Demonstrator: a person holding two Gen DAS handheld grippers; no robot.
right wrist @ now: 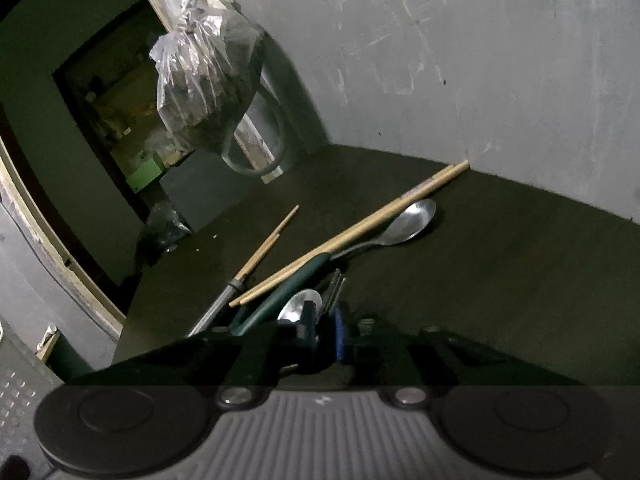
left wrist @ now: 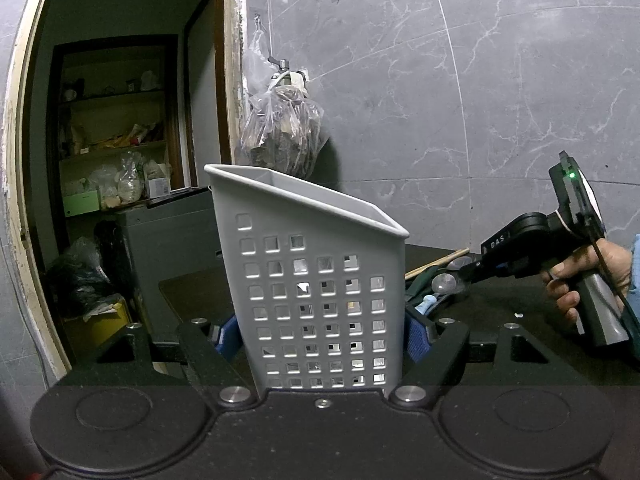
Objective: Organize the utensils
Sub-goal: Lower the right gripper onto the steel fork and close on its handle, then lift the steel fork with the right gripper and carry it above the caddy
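Caddy (left wrist: 316,280) — grey, perforated, slanted rim; clamped upright between the left gripper (left wrist: 324,336) pads at the near counter (right wrist: 500,280) edge, presumably steadied to receive utensils. Spoon (right wrist: 301,305) — bowl shows just ahead of the right gripper (right wrist: 320,332), whose jaws are drawn in on the pile; what they pinch is hidden, likely a handle. Chopsticks (right wrist: 356,232) — long pair slanting toward the back wall. Second spoon (right wrist: 408,222) — beside them, untouched. Person's hand (left wrist: 580,280) — on the right gripper's grip.
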